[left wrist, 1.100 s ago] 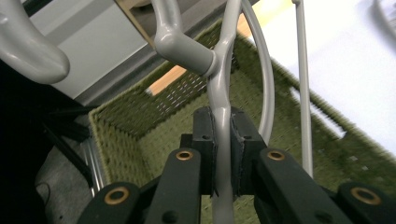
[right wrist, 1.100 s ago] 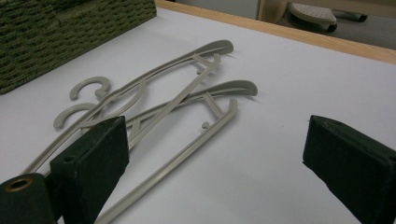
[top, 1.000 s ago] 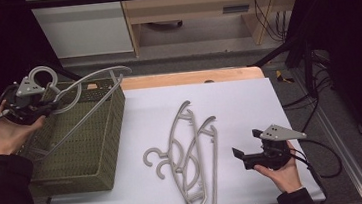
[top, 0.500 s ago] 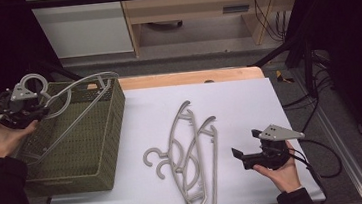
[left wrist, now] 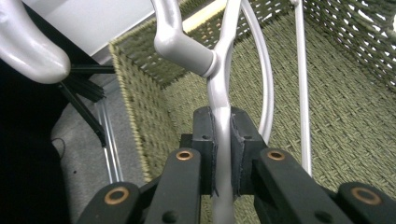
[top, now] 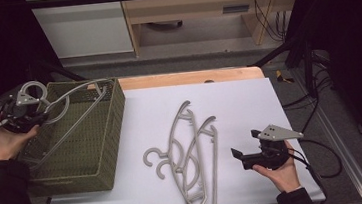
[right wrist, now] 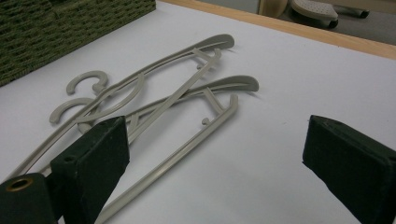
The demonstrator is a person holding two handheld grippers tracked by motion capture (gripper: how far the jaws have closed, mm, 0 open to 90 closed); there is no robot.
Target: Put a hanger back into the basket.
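One grey hanger (left wrist: 219,88) clamped between left hand-held gripper (left wrist: 223,154) jaws, over green basket (top: 104,154).

A grey floor (top: 205,59) is stretching behind the white-topped table (top: 249,100) with its wooden far edge. A white cabinet (top: 78,24) and a wooden shelf unit (top: 190,10) are standing there; black cables (top: 266,13) are hanging beside it.

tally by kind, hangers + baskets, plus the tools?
Hangers: 3. One clamped in the left tool over the basket: held hanger. Two on the table: the upper hanger and the lower hanger.
Baskets: 1, the green woven basket.
Tools: 2, the left one and the right tool, jaws open, holding nothing.
Total: 6.
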